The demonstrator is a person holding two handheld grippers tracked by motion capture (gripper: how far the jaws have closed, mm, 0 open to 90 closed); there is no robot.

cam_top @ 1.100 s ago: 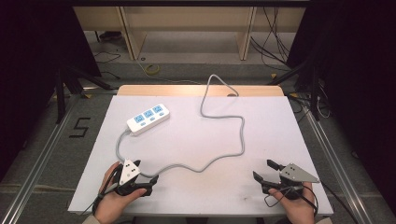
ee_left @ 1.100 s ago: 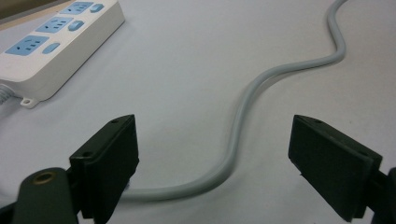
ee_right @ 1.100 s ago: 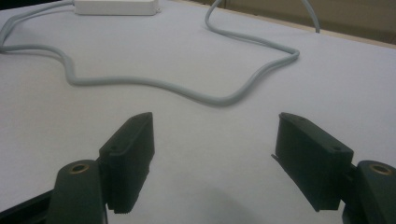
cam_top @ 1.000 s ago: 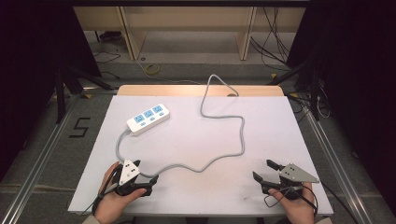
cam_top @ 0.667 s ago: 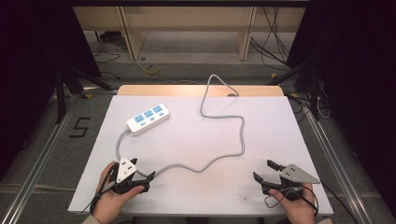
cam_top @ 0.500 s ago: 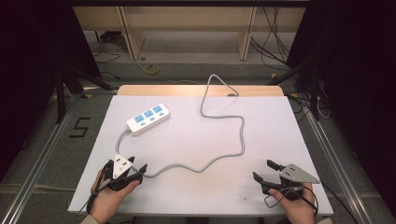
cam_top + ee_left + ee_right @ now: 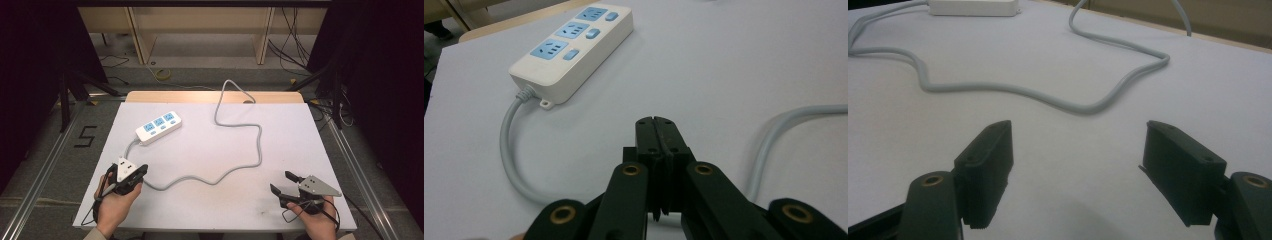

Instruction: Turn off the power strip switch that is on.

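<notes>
A white power strip (image 7: 158, 127) with blue sockets lies at the table's back left; it is also in the left gripper view (image 7: 574, 45) and the right gripper view (image 7: 973, 7). Its grey cable (image 7: 240, 125) loops from the strip's near end across the middle and off the far edge. My left gripper (image 7: 141, 171) is held at the front left, just left of the cable's bend. Its jaws have just been closing and now meet (image 7: 656, 132) with nothing between them. My right gripper (image 7: 284, 182) rests at the front right, open and empty (image 7: 1078, 145).
The white tabletop (image 7: 300, 130) has a wooden strip (image 7: 190, 96) along its far edge. Metal rails run along both sides of the table. On the floor to the left is a black "5" mark (image 7: 85, 136). Shelving and loose cables lie beyond the table.
My left gripper has shifted left and a little farther up the table, lifted, and its jaws have closed. The right gripper, the strip and the cable have stayed put.
</notes>
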